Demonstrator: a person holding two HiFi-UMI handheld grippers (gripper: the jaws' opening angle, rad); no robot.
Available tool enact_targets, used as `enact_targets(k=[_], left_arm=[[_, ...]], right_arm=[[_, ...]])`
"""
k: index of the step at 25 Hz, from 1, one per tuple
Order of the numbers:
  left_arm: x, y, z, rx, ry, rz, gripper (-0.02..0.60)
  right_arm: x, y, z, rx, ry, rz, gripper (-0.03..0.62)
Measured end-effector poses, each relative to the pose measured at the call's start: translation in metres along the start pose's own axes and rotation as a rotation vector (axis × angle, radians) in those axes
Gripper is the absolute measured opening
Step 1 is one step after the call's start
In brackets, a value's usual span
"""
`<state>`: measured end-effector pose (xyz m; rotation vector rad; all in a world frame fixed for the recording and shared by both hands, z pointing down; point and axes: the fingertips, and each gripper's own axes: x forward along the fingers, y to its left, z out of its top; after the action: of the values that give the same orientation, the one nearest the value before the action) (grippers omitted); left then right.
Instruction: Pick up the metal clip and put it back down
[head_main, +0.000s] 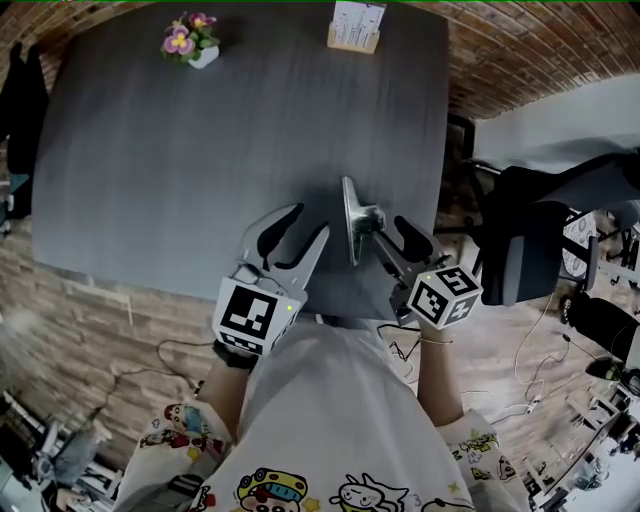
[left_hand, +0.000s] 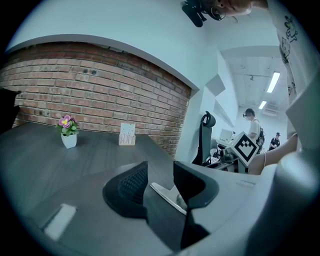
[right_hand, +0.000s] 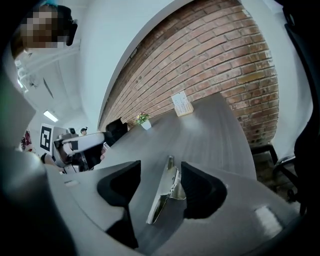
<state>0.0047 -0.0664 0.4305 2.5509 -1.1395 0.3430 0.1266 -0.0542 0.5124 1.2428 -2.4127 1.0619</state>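
Note:
The metal clip (head_main: 356, 218) is a shiny steel bulldog clip, up on its edge near the front right of the dark grey table (head_main: 180, 170). My right gripper (head_main: 390, 238) is open around it. In the right gripper view the clip (right_hand: 167, 192) sits in the gap, close against the right-hand finger (right_hand: 200, 190) and well clear of the left-hand one. Whether the clip touches the table I cannot tell. My left gripper (head_main: 305, 222) is open and holds nothing, just left of the clip. The left gripper view shows the clip (left_hand: 167, 196) low between its own pads.
A small white pot of pink flowers (head_main: 190, 40) and a wooden card holder (head_main: 355, 28) stand at the table's far edge. A black office chair (head_main: 530, 240) is to the right of the table. The table's front edge runs just under both grippers.

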Motion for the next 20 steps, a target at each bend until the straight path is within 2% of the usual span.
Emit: enact_targets(k=[8, 20], left_arm=[[0.005, -0.003, -0.019, -0.018, 0.025, -0.005, 0.16], [-0.002, 0.0, -0.03, -0.044, 0.039, 0.003, 0.158]], right_arm=[[0.015, -0.011, -0.021, 0.094, 0.044, 0.009, 0.247], [0.041, -0.003, -0.032, 0.139, 0.119, 0.042, 0.226]])
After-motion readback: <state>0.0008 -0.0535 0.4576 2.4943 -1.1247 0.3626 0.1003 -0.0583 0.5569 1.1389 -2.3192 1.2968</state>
